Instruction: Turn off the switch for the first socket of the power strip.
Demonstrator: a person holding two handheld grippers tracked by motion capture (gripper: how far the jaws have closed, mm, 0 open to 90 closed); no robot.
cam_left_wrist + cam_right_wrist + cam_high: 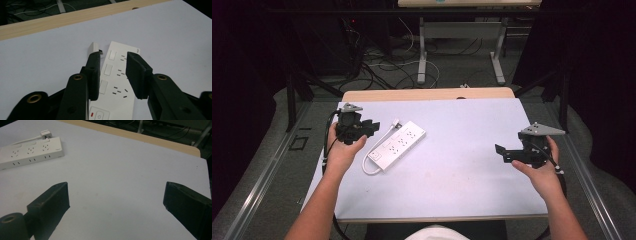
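One white power strip (396, 144) lies on the left half of my tabletop (472, 150), with its one cord looping off the near end and its one white plug (395, 123) resting just beside the far end. My left gripper (113, 72) hovers over the strip with its jaws narrowed but apart, pressing on nothing. My right gripper (501, 152) stands wide and empty, well apart from the strip on the right side.
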